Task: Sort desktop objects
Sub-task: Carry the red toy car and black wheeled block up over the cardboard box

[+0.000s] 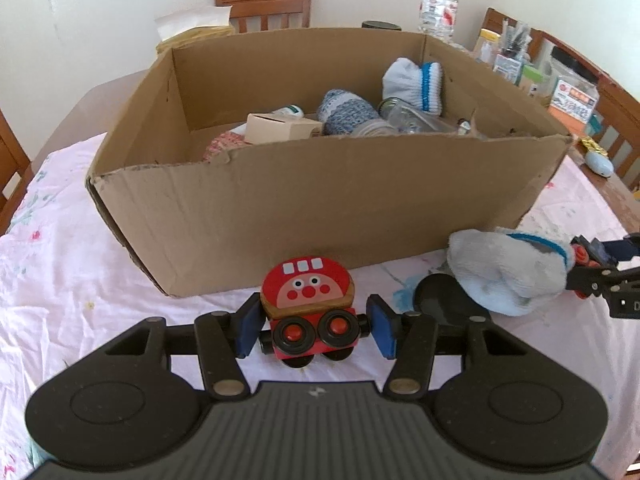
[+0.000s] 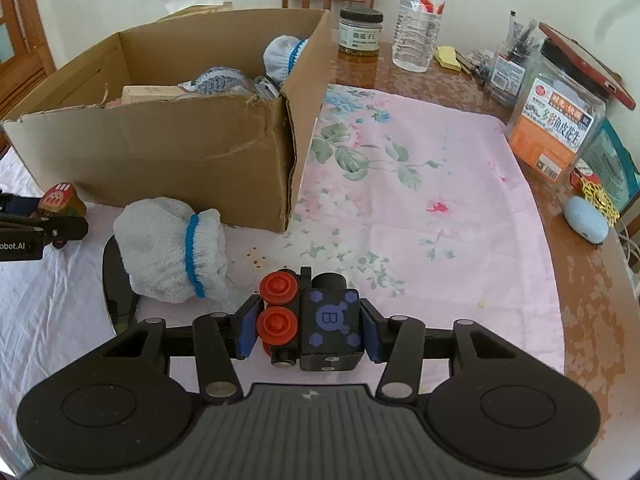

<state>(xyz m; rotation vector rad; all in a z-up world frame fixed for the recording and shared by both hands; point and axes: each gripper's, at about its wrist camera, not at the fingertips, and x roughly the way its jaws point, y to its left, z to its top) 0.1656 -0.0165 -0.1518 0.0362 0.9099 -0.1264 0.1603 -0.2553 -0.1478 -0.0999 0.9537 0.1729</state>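
Note:
A red toy train car with a cartoon face (image 1: 308, 288) sits between the blue pads of my left gripper (image 1: 316, 328), which is shut on it just above the cloth. My right gripper (image 2: 308, 328) is shut on a black toy block with red wheels (image 2: 330, 320). Between the two grippers a rolled white sock with a blue band (image 2: 172, 248) lies on a black disc (image 2: 116, 280). Behind stands an open cardboard box (image 1: 320, 216) holding socks, a small carton and a glass jar. From the right wrist view, the left gripper (image 2: 52, 220) shows at the left edge.
A pink floral cloth (image 2: 420, 200) covers the table. To the right and behind the box stand a water bottle (image 2: 420, 12), a dark-lidded jar (image 2: 360, 32), an orange-labelled plastic jar (image 2: 556, 120) and a pale blue oval object (image 2: 586, 220). Wooden chairs ring the table.

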